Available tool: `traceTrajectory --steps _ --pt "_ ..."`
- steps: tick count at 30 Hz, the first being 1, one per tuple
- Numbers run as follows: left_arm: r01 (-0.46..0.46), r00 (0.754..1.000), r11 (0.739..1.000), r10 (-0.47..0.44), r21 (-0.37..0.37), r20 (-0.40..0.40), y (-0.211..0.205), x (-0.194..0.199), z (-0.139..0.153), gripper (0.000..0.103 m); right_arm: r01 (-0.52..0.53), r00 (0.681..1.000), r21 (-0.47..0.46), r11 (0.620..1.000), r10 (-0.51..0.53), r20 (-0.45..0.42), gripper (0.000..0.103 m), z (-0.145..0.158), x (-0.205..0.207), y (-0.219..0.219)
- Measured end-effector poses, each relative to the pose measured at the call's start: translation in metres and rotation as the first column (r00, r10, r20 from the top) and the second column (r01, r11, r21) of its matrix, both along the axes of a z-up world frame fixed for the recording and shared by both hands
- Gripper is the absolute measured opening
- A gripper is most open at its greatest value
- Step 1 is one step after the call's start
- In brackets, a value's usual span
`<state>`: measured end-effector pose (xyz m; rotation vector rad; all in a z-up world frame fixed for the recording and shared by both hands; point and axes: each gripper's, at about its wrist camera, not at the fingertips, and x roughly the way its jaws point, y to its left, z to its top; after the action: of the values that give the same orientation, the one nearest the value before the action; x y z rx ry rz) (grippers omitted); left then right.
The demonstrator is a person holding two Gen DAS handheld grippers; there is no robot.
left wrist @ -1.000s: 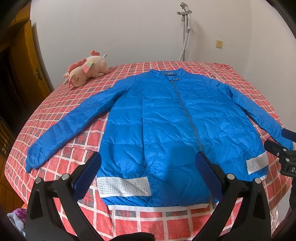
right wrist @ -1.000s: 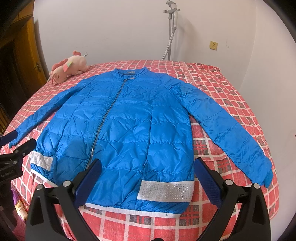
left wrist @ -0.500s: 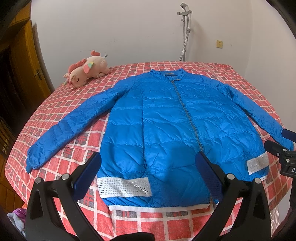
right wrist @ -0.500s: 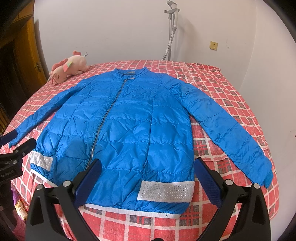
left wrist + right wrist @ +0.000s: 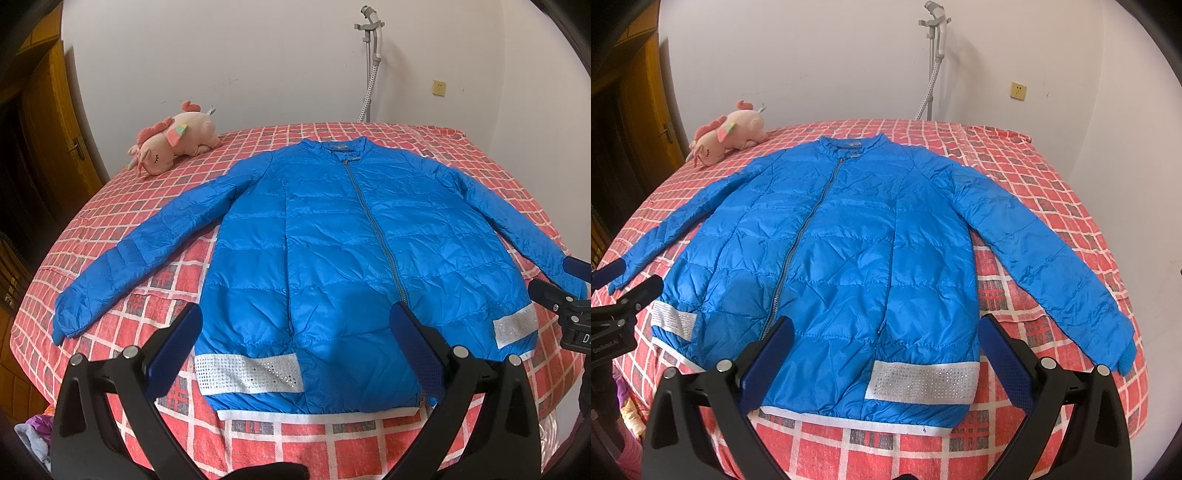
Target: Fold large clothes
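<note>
So from my left gripper (image 5: 295, 332) I'm looking down the jacket (image 5: 332, 258) lying flat and zipped on the checked bed (image 5: 110, 206), collar at the far end, hem right under me, so its long axis runs straight away from my fingers. My left jaws are spread wide with nothing between them, hovering over the hem's left half. The left sleeve (image 5: 147, 240) angles out toward the bed's left edge, well off to the side, with a plush toy (image 5: 173, 142) up by the wall. Switching to my right gripper (image 5: 886, 350): same deal, jaws wide apart and empty, above the hem's right half. The right sleeve (image 5: 1052, 266) stretches out to my right, cuff near my right finger. I'd guess the sleeves get folded in first, and each hand sits nearer its own sleeve.
</note>
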<state>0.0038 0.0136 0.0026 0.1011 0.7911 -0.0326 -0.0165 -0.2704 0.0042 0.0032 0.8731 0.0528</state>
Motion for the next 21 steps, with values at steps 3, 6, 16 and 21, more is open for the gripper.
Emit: traceTrajectory --steps 3,6,16,21 --pt "0.0 1.0 1.0 0.0 0.0 -0.001 -0.0001 0.0003 -0.0003 0.1 -0.001 1.0 0.0 1.0 0.001 0.0 0.099 0.0 0.0004 0.0005" --pt "0.0 1.0 1.0 0.0 0.0 -0.001 -0.0016 -0.0004 -0.0002 0.1 -0.001 1.0 0.0 1.0 0.001 0.0 0.099 0.001 0.0007 0.0" --pt "0.001 1.0 1.0 -0.001 0.002 0.0 -0.0023 -0.0009 -0.0003 0.1 -0.002 1.0 -0.002 1.0 0.002 0.001 0.099 0.0008 0.0018 -0.0008" --pt "-0.001 1.0 1.0 0.001 0.002 0.0 -0.0008 0.0001 0.0 0.1 -0.005 1.0 -0.001 1.0 0.005 0.002 0.099 0.0002 0.0018 0.0008"
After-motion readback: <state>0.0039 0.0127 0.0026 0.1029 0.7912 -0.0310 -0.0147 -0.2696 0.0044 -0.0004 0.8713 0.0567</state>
